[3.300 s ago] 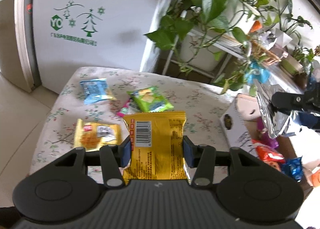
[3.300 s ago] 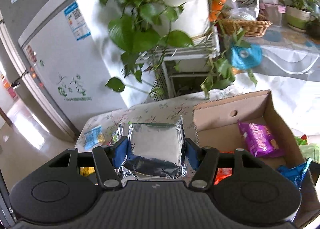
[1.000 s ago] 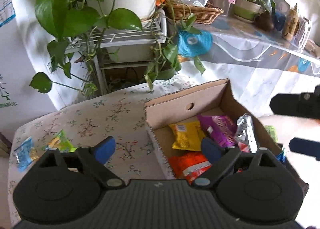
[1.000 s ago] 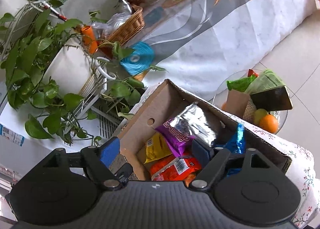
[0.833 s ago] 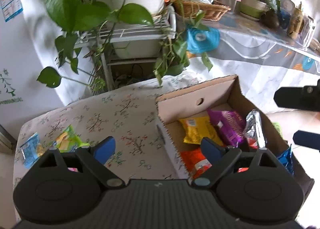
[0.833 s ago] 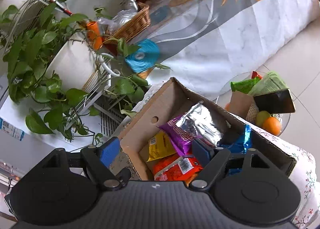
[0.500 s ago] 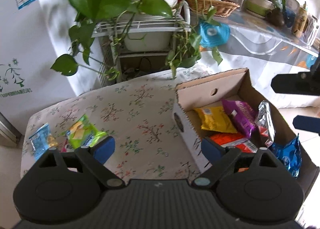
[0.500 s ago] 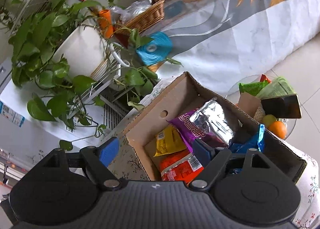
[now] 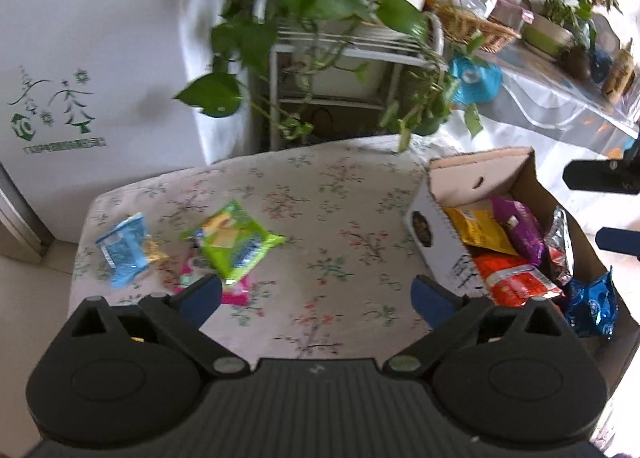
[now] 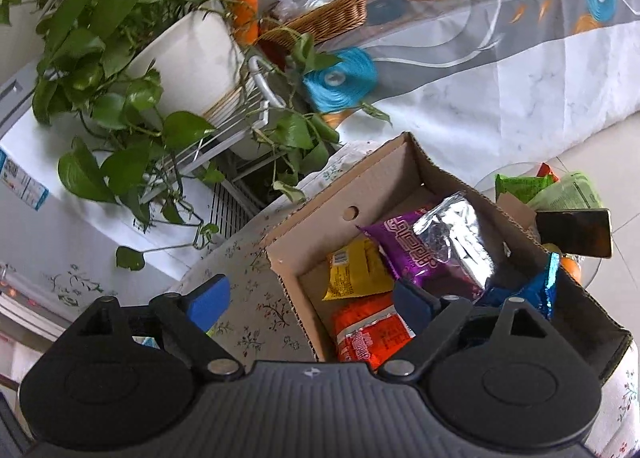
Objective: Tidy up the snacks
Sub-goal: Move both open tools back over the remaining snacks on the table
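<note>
My left gripper (image 9: pixel 316 294) hangs over the floral tablecloth (image 9: pixel 344 197), its jaws opening with nothing between them. Ahead to the left lie a green packet (image 9: pixel 232 242), a blue packet (image 9: pixel 124 250) and a pink packet (image 9: pixel 236 296) partly under the green one. The cardboard box (image 9: pixel 480 173) stands at the right and holds yellow (image 10: pixel 356 270), purple (image 10: pixel 408 246), silver (image 10: pixel 456 234), orange (image 10: pixel 368 330) and blue (image 10: pixel 536 290) packets. My right gripper (image 10: pixel 312 302) is above the box's near left wall (image 10: pixel 292 298), its jaws opening and empty.
A potted vine on a white rack (image 9: pixel 336 45) stands behind the table, with a white fridge (image 9: pixel 80 57) to its left. A long clothed table (image 10: pixel 500 57) runs behind the box. Beside the box, a small glass table (image 10: pixel 576 193) holds fruit, packets and a phone.
The yellow and silver packets once held now lie in the box. Both jaws stand wider. The left view has swung left from the box toward the loose packets.
</note>
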The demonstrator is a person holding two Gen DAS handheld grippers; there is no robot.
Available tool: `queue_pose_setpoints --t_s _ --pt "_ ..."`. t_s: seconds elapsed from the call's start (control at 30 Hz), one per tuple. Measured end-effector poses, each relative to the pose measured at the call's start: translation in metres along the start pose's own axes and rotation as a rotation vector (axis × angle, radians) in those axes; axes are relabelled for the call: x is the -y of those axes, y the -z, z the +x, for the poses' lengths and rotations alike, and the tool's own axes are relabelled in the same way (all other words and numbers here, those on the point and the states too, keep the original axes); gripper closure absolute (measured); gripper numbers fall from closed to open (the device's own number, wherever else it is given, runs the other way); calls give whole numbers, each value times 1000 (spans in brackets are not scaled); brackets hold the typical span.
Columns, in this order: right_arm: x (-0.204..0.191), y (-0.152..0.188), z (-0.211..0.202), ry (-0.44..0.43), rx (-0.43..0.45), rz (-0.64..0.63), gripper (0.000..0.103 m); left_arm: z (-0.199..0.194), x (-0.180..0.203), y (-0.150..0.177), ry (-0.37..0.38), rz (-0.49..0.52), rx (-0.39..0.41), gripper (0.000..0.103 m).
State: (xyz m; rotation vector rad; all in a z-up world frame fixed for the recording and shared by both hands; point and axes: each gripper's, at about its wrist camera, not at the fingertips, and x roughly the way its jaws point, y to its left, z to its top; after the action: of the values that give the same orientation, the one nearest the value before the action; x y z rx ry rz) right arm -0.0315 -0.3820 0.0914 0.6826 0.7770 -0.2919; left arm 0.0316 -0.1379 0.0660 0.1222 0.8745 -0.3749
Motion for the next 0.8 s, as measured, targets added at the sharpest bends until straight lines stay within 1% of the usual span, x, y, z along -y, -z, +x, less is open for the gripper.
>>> queue_pose_setpoints --t_s 0.13,0.23,0.37,0.53,0.63,0.8 --pt "-10 4 4 4 -3 -50 8 -8 -28 3 -15 -26 28 2" --pt "-18 6 6 4 0 -96 6 -12 -57 5 0 -96 38 2" --pt "-32 11 8 7 13 -172 4 -9 -89 9 -22 -168 36 3" --pt "-47 19 15 -7 -2 -252 3 -4 -122 13 -36 -281 21 3" --pt "-55 23 19 -19 -6 -283 2 -1 -133 17 -39 -302 1 3" --pt "-66 30 25 -45 -11 -316 1 14 -144 28 -47 -320 -72 3"
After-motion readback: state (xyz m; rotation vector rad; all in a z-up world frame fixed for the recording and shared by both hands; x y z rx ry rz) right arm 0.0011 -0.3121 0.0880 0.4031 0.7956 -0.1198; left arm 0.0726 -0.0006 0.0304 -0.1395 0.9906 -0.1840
